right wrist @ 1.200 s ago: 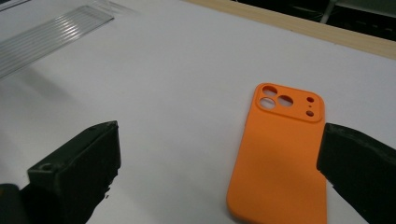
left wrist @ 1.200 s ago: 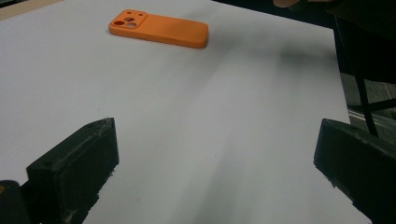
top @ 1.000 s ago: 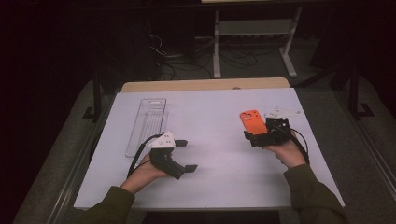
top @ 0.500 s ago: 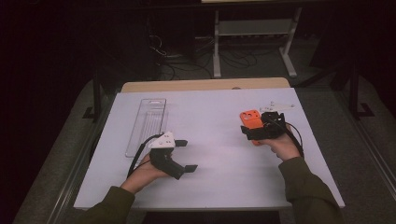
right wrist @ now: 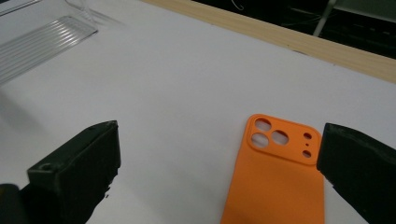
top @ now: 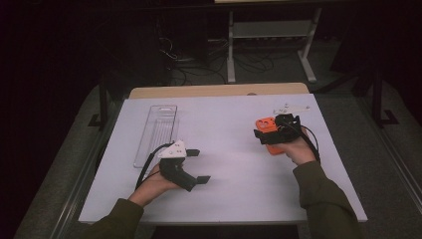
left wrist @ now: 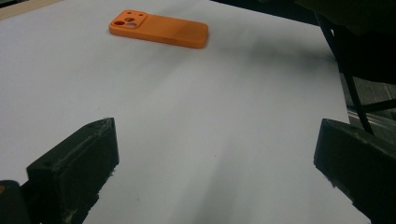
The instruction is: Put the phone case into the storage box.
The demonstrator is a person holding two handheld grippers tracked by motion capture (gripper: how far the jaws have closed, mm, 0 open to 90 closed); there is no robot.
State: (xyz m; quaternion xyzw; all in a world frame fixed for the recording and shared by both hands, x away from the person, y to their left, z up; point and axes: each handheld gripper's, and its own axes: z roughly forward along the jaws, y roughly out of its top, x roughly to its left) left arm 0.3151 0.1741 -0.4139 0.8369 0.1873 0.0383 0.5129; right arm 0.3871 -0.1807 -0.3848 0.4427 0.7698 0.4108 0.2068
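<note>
An orange phone case (top: 265, 124) lies flat on the white table (top: 229, 164), camera holes toward the far side. My right gripper (top: 269, 129) hovers over it, open, the case (right wrist: 275, 177) lying below and between its two jaws (right wrist: 219, 163), nearer the right one. My left gripper (top: 199, 166) rests low at the front left, open and holding nothing. In the left gripper view (left wrist: 215, 163) the jaws stand wide apart over bare table, with the case (left wrist: 159, 29) far ahead.
A clear ribbed plastic tray (top: 157, 134) lies lengthwise at the back left, also seen as the tray (right wrist: 42, 42) in the right gripper view. Small white parts (top: 290, 107) sit at the back right. A wooden strip (top: 219, 90) borders the far edge.
My right gripper has moved left and slightly farther, over the orange case, uncovering the small white parts behind it. The left gripper has stayed still.
</note>
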